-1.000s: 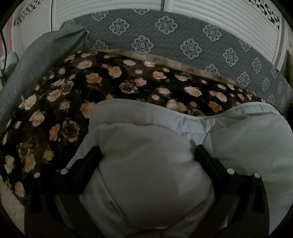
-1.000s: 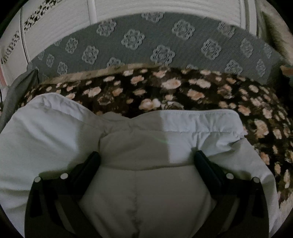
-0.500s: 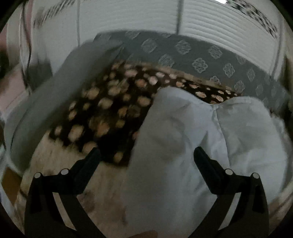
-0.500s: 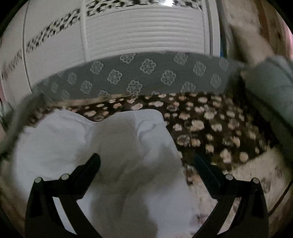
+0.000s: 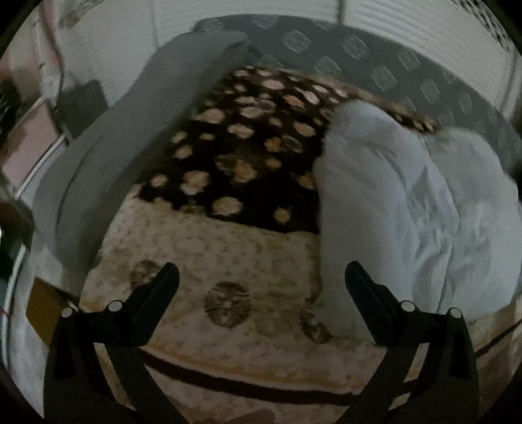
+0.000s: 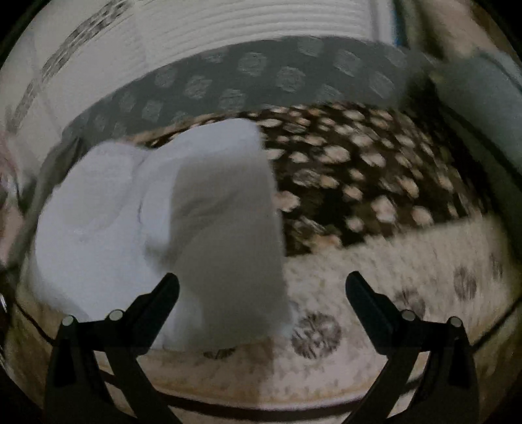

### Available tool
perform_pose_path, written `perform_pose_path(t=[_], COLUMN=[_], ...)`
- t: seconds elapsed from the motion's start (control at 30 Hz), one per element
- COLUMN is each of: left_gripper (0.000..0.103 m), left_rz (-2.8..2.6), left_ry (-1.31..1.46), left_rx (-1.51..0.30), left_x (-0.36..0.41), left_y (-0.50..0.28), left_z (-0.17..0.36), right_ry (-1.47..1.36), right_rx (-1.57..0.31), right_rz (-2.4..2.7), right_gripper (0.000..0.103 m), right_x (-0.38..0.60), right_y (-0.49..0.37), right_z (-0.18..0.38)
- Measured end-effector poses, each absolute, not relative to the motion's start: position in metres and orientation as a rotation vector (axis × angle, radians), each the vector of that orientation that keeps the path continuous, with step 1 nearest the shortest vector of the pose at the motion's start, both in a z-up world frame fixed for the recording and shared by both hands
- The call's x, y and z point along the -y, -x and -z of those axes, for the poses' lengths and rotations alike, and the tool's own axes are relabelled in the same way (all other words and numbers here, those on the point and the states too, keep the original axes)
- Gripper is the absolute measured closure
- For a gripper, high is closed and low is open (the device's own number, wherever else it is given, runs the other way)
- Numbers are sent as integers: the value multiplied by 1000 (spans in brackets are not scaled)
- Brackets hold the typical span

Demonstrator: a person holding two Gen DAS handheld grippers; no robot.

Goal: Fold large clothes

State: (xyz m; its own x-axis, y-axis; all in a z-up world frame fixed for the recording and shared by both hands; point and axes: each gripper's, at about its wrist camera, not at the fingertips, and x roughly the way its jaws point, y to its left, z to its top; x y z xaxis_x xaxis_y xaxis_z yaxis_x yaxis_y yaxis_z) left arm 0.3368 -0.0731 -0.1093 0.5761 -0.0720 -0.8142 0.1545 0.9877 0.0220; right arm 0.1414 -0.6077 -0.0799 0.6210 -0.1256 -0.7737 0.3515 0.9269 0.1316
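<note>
A white padded garment (image 5: 407, 208) lies folded into a thick bundle on the dark floral blanket (image 5: 248, 156). In the left wrist view it fills the right side. My left gripper (image 5: 261, 283) is open and holds nothing, hovering over the cream patterned edge to the garment's left. In the right wrist view the same white garment (image 6: 169, 225) sits left of centre. My right gripper (image 6: 261, 287) is open too, and its left finger (image 6: 163, 293) overlaps the garment's near edge. Both views are blurred.
A grey cushion (image 5: 107, 156) runs along the left side. A grey patterned backrest (image 6: 277, 78) lies behind the blanket, with white slatted panels (image 6: 228, 29) above. A grey-green cushion (image 6: 483, 98) is at far right. The cream patterned bed edge (image 5: 228, 293) lies closest to me.
Both grippers have pulled back and up from the white garment and swung apart, the left toward the left, the right toward the right. The garment stays folded on the blanket.
</note>
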Motion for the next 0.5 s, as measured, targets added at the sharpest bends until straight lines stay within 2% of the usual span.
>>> perform_pose_path(t=[0.17,0.3,0.37,0.43,0.47,0.5], left_gripper=[3,3,3,3,3,3], left_rz=[207,225,247,287,327,355], left_ry=[-215,-185,-160,-163,-168,-166], left_rx=[-991,-1001,-1001,-1010,-1029,-1055], left_x=[111,126,134,144,151,156], left_y=[-340,-346,-348,-347,-346,-344], left_z=[133,147,151,158,164,170], right_ry=[-276,-349,-420,-527,-581,-592], right_rx=[-956,-1007,-1025,-1038,-1040,-1036], right_rz=[243,199,180,145,149,143], right_gripper=[2,2,6,26,31,43], right_x=[604,609,609,611,612,611], right_y=[-162,-167,-170,-171,-171,-171], right_z=[109,130,138,144,144,141])
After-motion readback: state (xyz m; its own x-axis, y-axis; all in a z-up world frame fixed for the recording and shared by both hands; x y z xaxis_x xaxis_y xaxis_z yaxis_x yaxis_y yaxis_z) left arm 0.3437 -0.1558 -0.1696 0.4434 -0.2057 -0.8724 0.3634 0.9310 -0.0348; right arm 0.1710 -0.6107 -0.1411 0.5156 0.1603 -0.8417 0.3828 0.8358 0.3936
